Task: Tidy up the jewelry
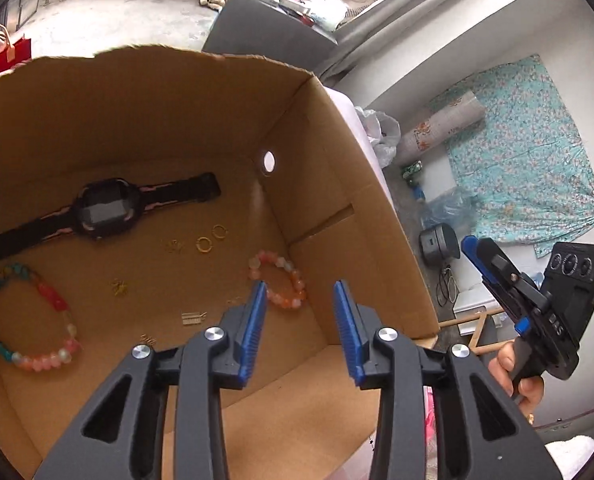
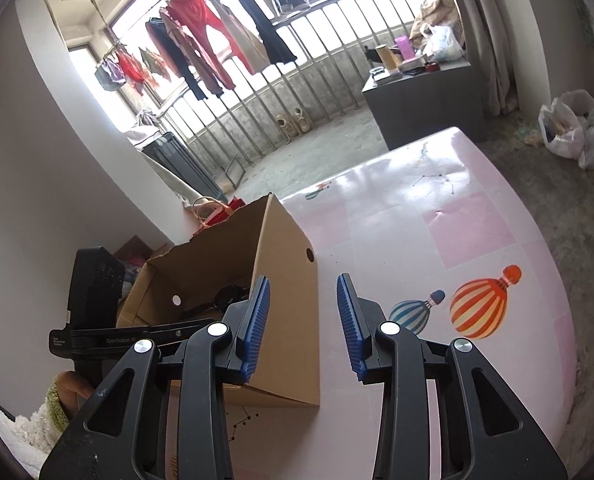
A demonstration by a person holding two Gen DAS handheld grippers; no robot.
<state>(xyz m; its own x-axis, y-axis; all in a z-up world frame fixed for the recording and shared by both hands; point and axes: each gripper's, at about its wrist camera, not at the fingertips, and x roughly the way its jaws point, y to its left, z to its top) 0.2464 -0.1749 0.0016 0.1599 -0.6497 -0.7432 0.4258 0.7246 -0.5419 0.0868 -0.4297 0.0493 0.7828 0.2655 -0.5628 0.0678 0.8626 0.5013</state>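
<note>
A cardboard box holds the jewelry. Inside lie a black watch, a multicoloured bead bracelet, a peach bead bracelet, gold rings and small gold pieces. My left gripper is open and empty, hovering over the box's right part, near the peach bracelet. My right gripper is open and empty, above the pink table beside the box. The right gripper also shows in the left wrist view, outside the box.
The box stands on a pink table with balloon prints. The left gripper's body shows left of the box. Around are a grey cabinet, plastic bags, and a floral cloth on the floor.
</note>
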